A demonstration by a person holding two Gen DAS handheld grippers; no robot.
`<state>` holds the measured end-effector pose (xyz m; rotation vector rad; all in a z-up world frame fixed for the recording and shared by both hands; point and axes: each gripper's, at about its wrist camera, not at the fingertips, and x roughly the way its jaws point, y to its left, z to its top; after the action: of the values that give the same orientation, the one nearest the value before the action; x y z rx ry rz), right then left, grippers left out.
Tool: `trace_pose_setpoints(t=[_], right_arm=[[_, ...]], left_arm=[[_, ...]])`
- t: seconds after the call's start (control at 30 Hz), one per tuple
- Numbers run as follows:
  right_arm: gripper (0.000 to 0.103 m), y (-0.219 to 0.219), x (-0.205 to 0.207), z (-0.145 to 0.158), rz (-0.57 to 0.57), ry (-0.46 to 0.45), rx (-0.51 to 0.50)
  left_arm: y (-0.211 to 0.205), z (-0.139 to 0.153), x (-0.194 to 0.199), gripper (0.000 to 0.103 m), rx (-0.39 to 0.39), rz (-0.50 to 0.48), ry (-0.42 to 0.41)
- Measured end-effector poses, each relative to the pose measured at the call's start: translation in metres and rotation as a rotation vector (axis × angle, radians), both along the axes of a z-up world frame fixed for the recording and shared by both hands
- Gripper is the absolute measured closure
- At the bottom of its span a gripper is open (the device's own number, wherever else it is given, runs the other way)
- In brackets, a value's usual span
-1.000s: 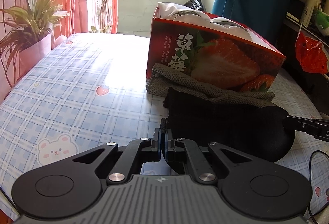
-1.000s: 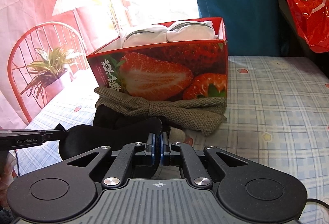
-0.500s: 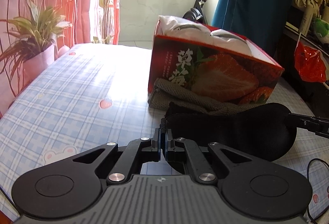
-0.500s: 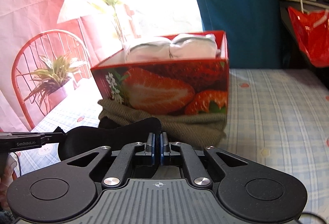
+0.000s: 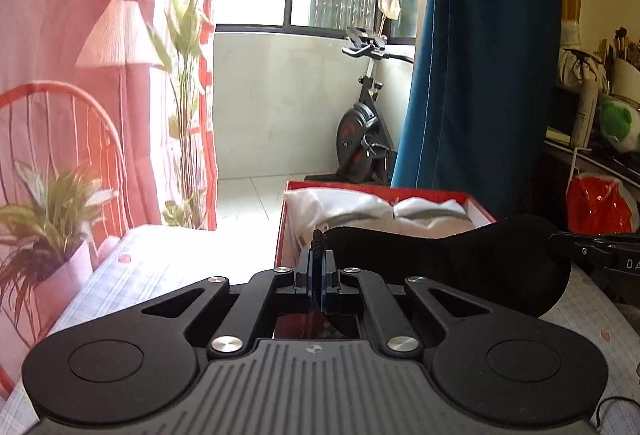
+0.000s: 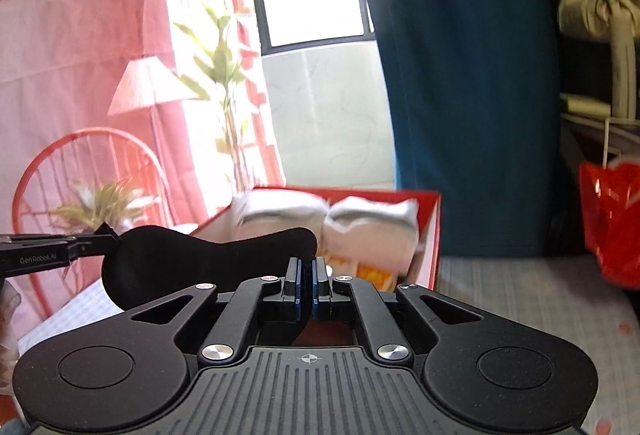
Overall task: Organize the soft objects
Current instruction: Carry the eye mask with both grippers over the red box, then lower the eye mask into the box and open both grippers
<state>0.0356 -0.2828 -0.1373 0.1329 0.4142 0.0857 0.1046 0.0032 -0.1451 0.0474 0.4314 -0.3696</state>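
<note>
A black sock (image 5: 460,259) hangs stretched between my two grippers, lifted to about the height of the red strawberry box's rim (image 5: 380,190). My left gripper (image 5: 318,275) is shut on one end of it. My right gripper (image 6: 306,279) is shut on the other end, and the sock also shows there (image 6: 192,259). The open red box (image 6: 434,235) holds two rolled white bundles (image 5: 432,211), also seen in the right wrist view (image 6: 368,227). The right gripper's tip shows at the right of the left wrist view (image 5: 592,249); the left gripper's tip shows at the left of the right wrist view (image 6: 52,249).
The checked tablecloth (image 5: 160,267) lies below. A potted plant (image 5: 44,227) on a red wire chair (image 6: 80,171) stands at the left. A red plastic bag (image 6: 612,227) hangs at the right. A blue curtain (image 5: 480,67) and an exercise bike (image 5: 364,127) stand behind.
Both grippers have risen with the black sock from the table in front of the box to rim height. The olive cloth and the box's front have dropped out of view.
</note>
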Motion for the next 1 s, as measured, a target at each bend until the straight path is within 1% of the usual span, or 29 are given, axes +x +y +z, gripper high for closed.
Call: trace_pose_setpoints(t=[0.13, 0.27, 0.37, 0.53, 0.6, 0.67, 0.9, 1.0], right_arm=[[0.098, -0.008, 0.031, 0.011, -0.031, -0.027, -0.037], [0.098, -0.014, 0.064, 0.007, -0.048, -0.014, -0.083], [0.098, -0.017, 0.087, -0.005, -0.053, 0.031, -0.103], [0.098, -0.015, 0.118, -0.036, -0.040, 0.164, -0.145], [0.098, -0.015, 0.124, -0.046, -0.046, 0.201, -0.144], [0.098, -0.014, 0.127, -0.051, -0.049, 0.223, -0.140], [0.098, -0.020, 0.125, -0.057, -0.069, 0.256, -0.134], [0.097, -0.021, 0.124, -0.058, -0.078, 0.257, -0.139]], left_arm=[[-0.024, 0.008, 0.033, 0.098, 0.014, -0.006, -0.011], [-0.050, 0.004, 0.063, 0.098, 0.053, -0.012, 0.004], [-0.062, -0.012, 0.080, 0.098, 0.091, -0.019, 0.045], [-0.075, -0.040, 0.100, 0.098, 0.117, -0.039, 0.154], [-0.076, -0.049, 0.105, 0.098, 0.131, -0.040, 0.181], [-0.076, -0.052, 0.109, 0.098, 0.144, -0.035, 0.191], [-0.071, -0.055, 0.112, 0.098, 0.147, -0.022, 0.221], [-0.073, -0.052, 0.111, 0.096, 0.149, -0.037, 0.224]])
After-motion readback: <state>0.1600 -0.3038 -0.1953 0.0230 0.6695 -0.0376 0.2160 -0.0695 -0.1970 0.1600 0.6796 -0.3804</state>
